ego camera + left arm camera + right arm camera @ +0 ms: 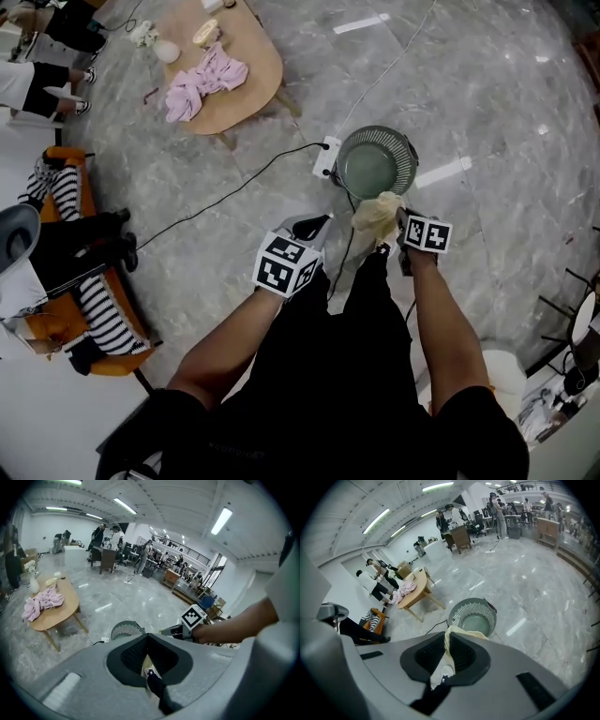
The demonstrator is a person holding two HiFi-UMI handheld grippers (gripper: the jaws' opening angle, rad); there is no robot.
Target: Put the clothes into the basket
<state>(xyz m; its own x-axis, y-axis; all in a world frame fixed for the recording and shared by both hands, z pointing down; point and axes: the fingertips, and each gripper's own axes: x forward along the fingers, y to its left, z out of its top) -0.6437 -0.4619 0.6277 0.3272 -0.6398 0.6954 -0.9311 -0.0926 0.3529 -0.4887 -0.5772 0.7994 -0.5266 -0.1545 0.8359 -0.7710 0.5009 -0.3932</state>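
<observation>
A round grey-green basket point(375, 161) stands empty on the marble floor in front of me. My right gripper point(397, 223) is shut on a pale cream cloth point(378, 216), held just short of the basket's near rim. In the right gripper view the cream cloth point(459, 631) bulges out above the jaws of the right gripper point(447, 632), with the basket point(461, 613) right behind it. My left gripper point(312, 227) hangs to the left of the cloth, and in its own view the left gripper point(147, 634) has its jaws together with nothing between them. A pink garment point(204, 80) lies bunched on a wooden table point(258, 89).
A white power strip point(325, 155) with a black cable lies on the floor against the basket's left side. An orange chair point(89, 309) with striped clothing stands at the left. Seated people are at the far left. A white vase point(166, 50) stands on the table.
</observation>
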